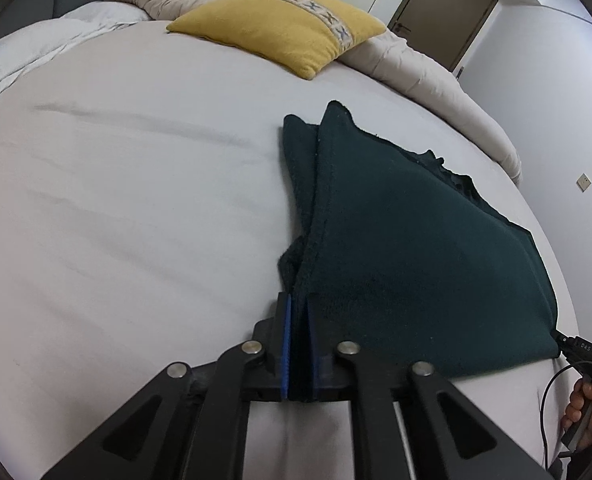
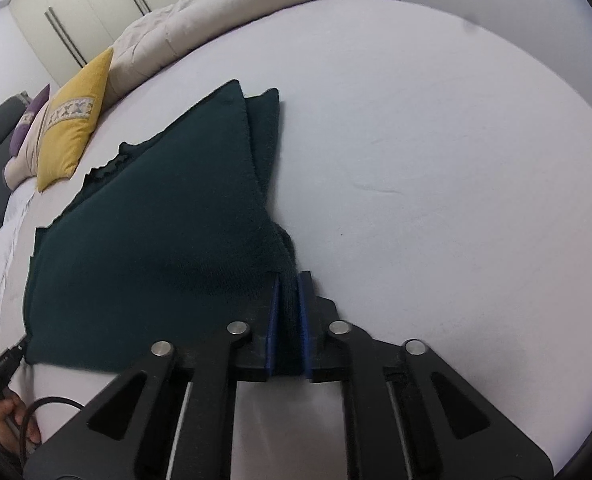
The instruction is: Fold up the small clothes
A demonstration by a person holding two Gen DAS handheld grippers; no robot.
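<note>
A dark green knitted garment lies partly folded on the white bed sheet. My left gripper is shut on its near left corner, with cloth pinched between the blue pads. My right gripper is shut on the near right corner of the same garment. The near edge is lifted between the two grippers; the far edge rests on the sheet. The right gripper's body also shows at the left wrist view's right edge.
A yellow cushion lies at the far side of the bed, also in the right wrist view. A beige duvet is bunched behind it. A purple cushion, wardrobe doors and a brown door stand beyond.
</note>
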